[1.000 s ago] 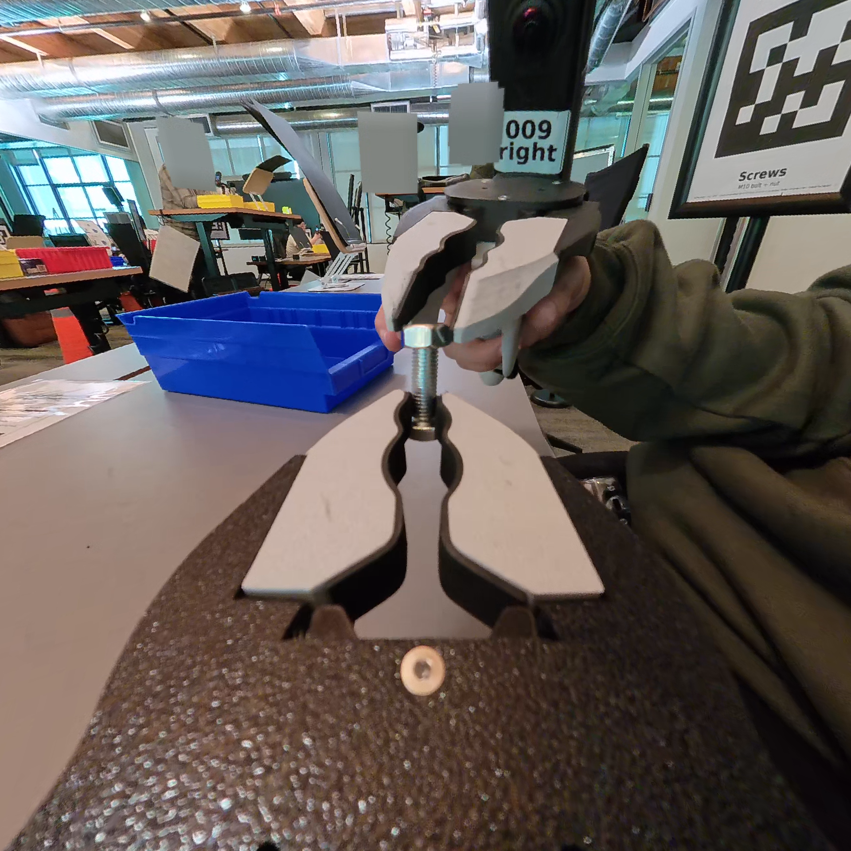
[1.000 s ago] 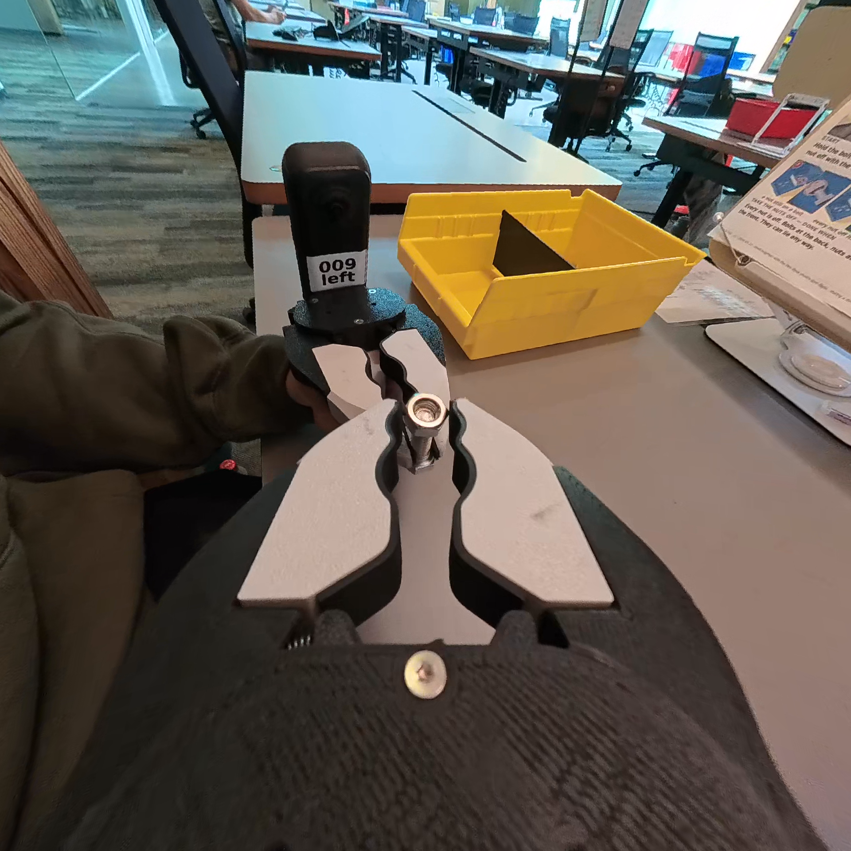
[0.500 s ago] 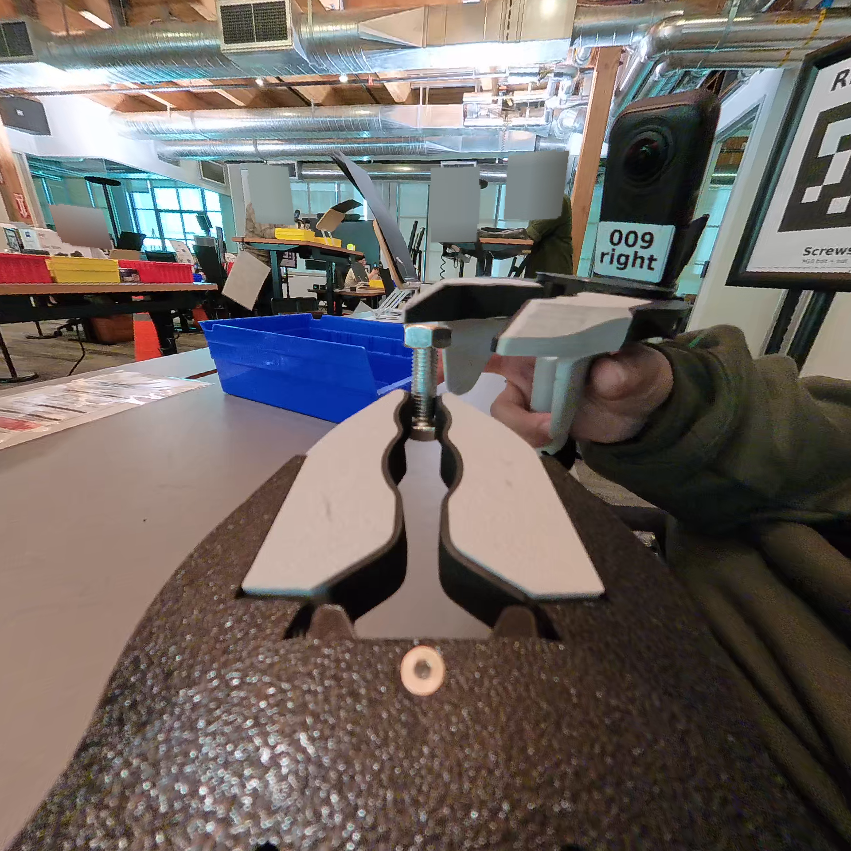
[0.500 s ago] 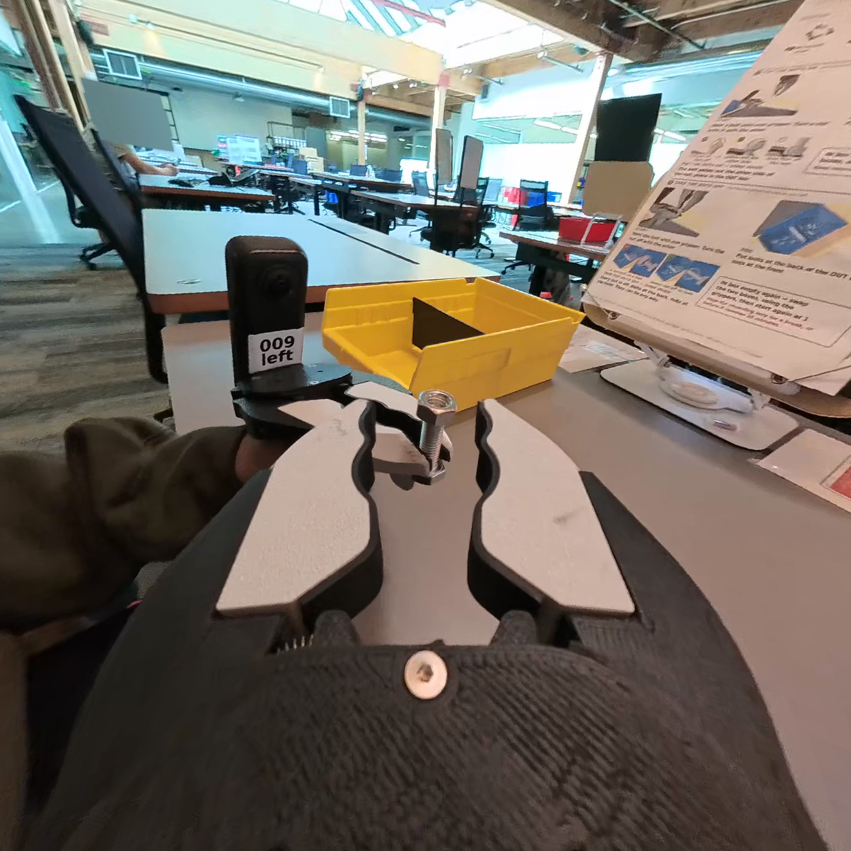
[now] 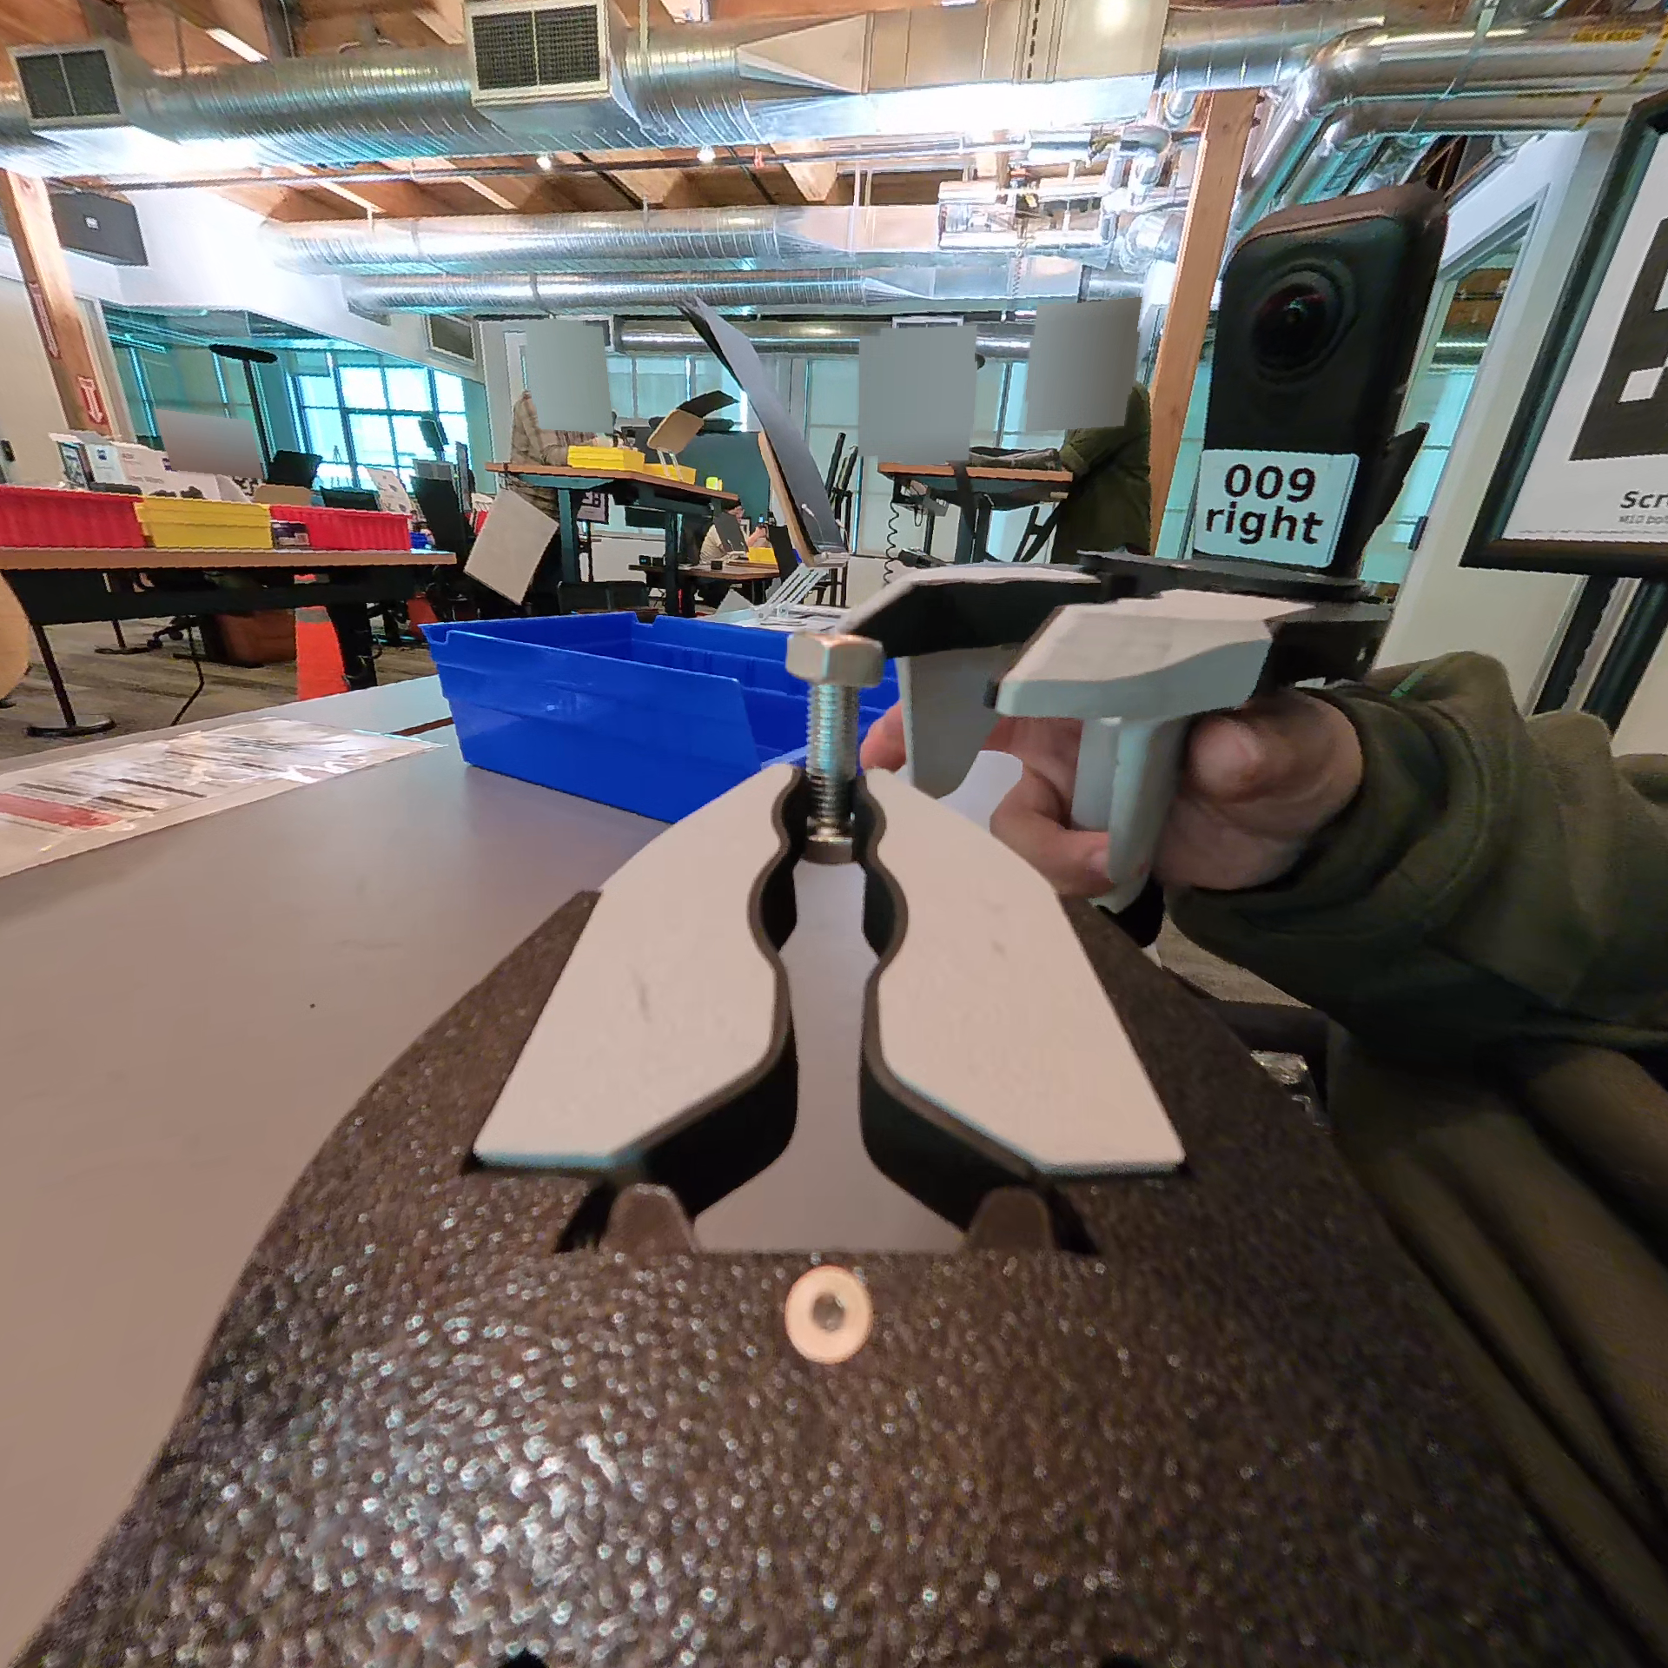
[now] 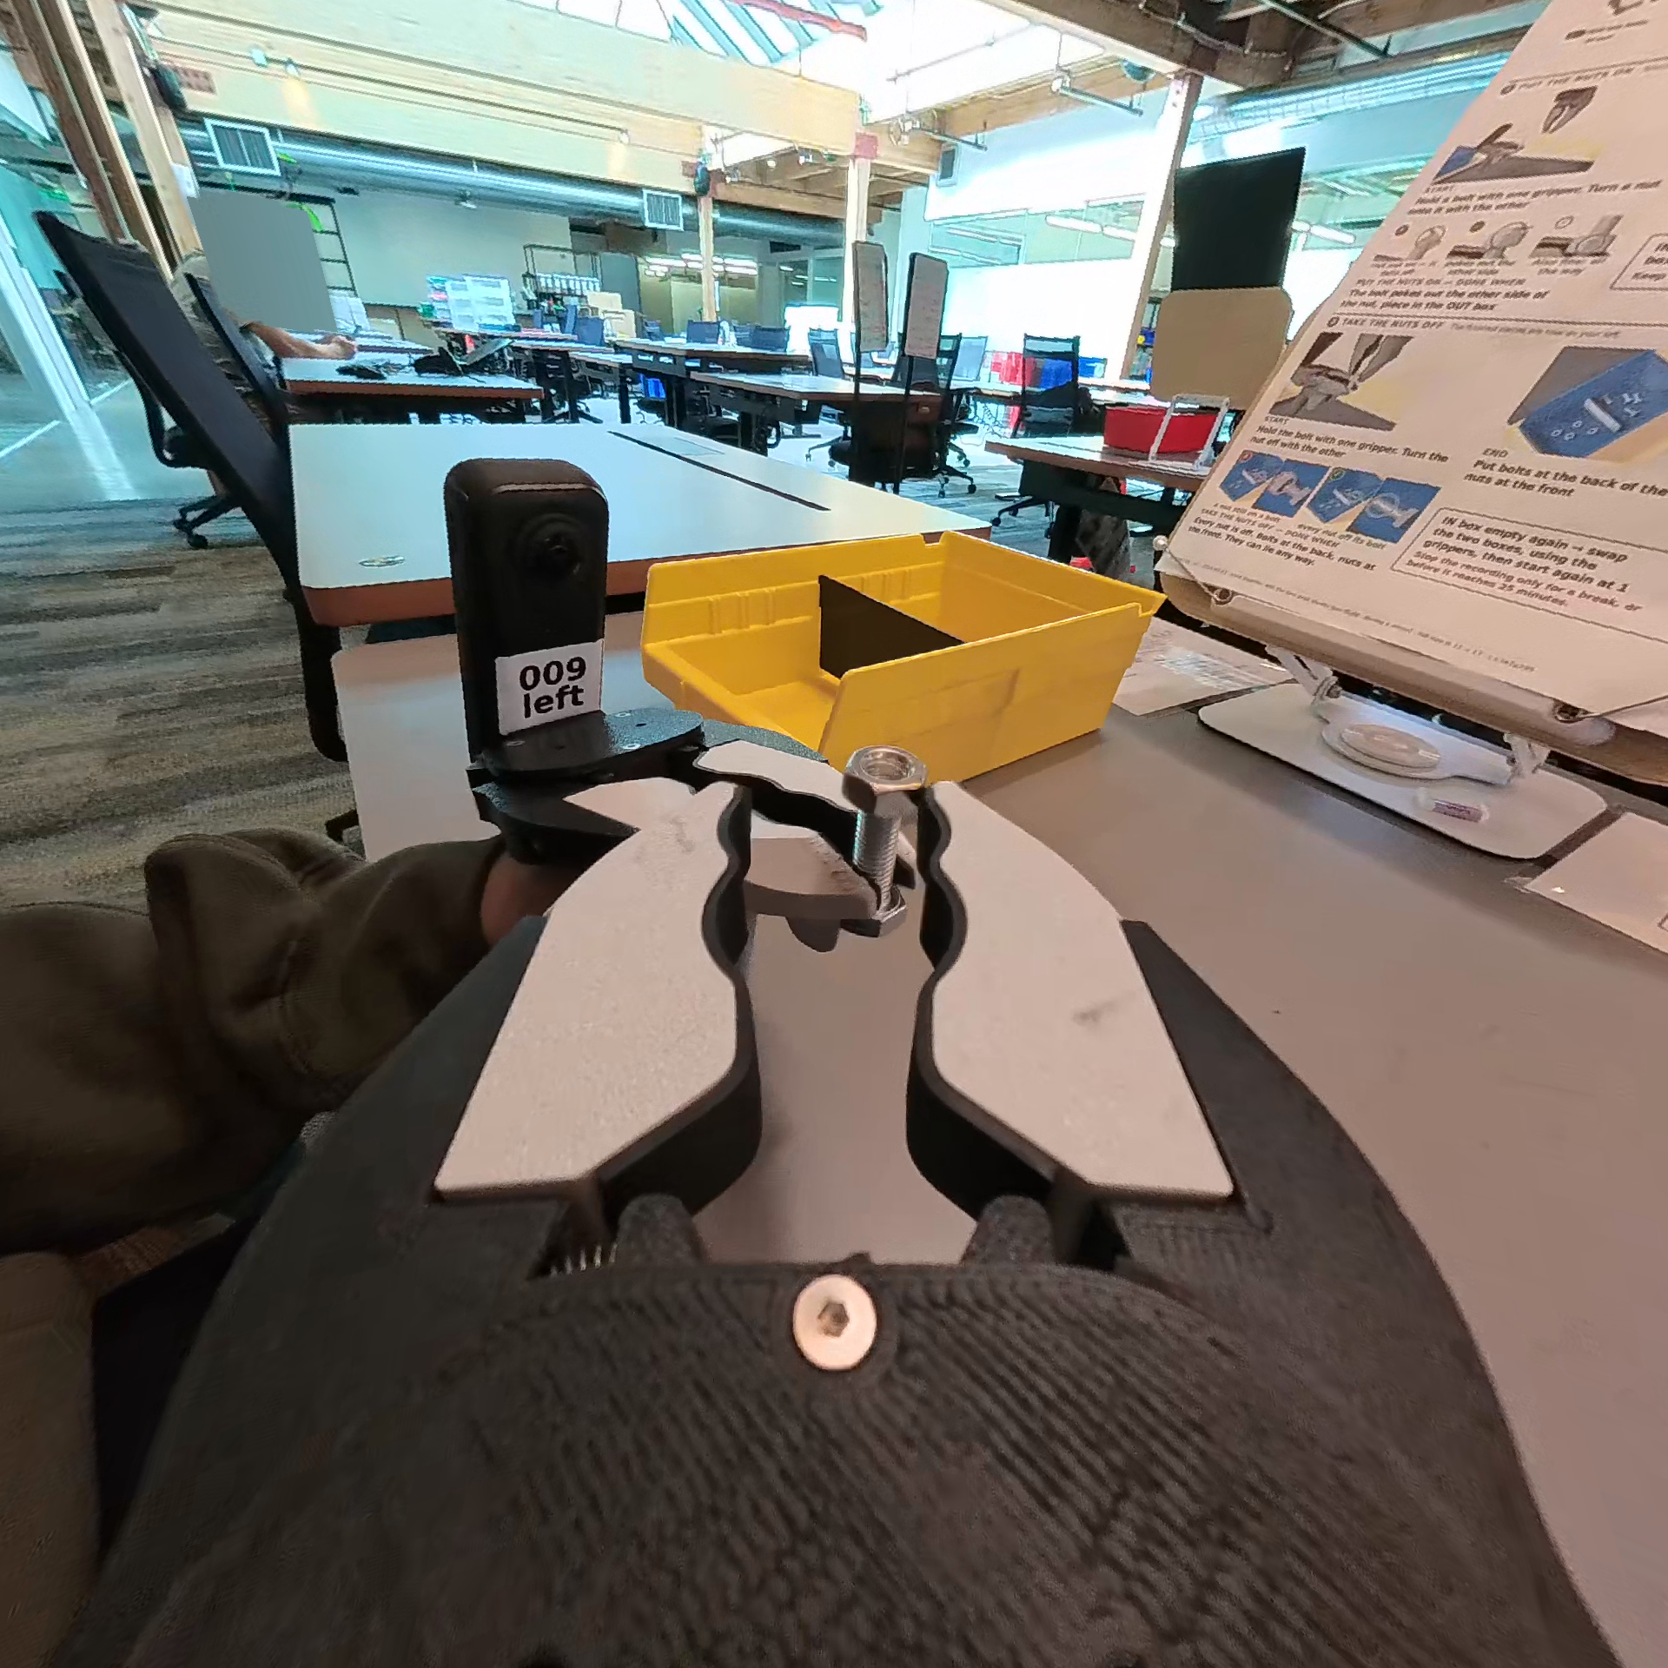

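Note:
A steel bolt (image 5: pixel 831 740) stands upright over the grey table (image 5: pixel 226 993), with a hex nut (image 5: pixel 835 657) at its top end. My left gripper (image 5: pixel 830 817) is shut on the bolt's lower end. My right gripper (image 6: pixel 835 794) is open and held level. The bolt (image 6: pixel 877 844) and nut (image 6: pixel 886 774) stand between its fingertips, close to the right-hand finger and not clamped. In the left wrist view its fingers (image 5: pixel 1146 650) reach in from the right beside the nut. A hand in an olive sleeve (image 5: pixel 1444 866) holds it.
A blue bin (image 5: pixel 587 704) stands on the table behind the bolt. A yellow bin (image 6: pixel 903 686) with a black divider stands ahead of the right gripper. An instruction sheet on a stand (image 6: pixel 1444 406) is at the right. Papers (image 5: pixel 162 776) lie at the far left.
My right gripper has let go of the nut, opened, and swung from above the bolt down to a level pose around it. The left gripper keeps its hold.

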The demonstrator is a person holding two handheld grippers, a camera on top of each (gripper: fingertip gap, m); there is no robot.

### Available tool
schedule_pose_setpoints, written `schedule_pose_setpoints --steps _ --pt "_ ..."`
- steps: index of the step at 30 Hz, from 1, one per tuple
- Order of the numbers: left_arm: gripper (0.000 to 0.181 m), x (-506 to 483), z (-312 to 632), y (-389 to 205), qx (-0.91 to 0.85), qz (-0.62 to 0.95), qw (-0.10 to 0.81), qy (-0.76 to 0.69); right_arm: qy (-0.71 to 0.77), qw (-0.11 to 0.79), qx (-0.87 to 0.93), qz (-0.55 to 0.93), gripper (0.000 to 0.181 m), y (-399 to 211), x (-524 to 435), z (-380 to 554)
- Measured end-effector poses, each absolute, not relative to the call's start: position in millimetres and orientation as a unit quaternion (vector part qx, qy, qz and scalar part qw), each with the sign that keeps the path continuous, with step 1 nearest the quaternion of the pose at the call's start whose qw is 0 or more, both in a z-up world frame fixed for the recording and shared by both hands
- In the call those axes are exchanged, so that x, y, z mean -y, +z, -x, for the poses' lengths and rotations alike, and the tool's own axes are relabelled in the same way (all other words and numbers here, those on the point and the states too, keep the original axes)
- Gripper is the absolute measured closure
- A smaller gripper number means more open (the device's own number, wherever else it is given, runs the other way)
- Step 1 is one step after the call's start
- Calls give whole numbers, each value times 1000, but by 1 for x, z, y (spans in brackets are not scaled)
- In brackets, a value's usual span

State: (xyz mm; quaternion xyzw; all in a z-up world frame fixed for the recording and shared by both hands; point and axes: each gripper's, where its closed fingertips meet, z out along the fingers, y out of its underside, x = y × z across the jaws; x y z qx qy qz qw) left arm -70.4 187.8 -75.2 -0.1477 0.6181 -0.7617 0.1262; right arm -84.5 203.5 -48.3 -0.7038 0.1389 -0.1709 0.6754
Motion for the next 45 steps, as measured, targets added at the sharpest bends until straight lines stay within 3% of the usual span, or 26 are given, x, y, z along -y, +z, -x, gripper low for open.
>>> schedule_pose_setpoints --steps 3,8,14,21,31,45 --pt "172 -188 70 -75 -618 148 125 -762 -172 682 -145 696 151 -46 -200 83" --pt "172 -185 73 -76 -624 140 116 -760 -174 681 -170 691 141 -49 -199 76" --pt "172 -177 78 -78 -632 128 110 -757 -199 673 -160 694 162 -49 -199 74" --pt "172 -175 83 -80 -642 108 106 -752 -184 654 -132 722 162 -52 -196 79" --pt "172 -174 86 -79 -638 100 100 -757 -49 718 -175 672 162 -50 -196 84" --pt "172 -177 82 -77 -629 115 99 -763 -109 697 -162 690 154 -50 -195 81"
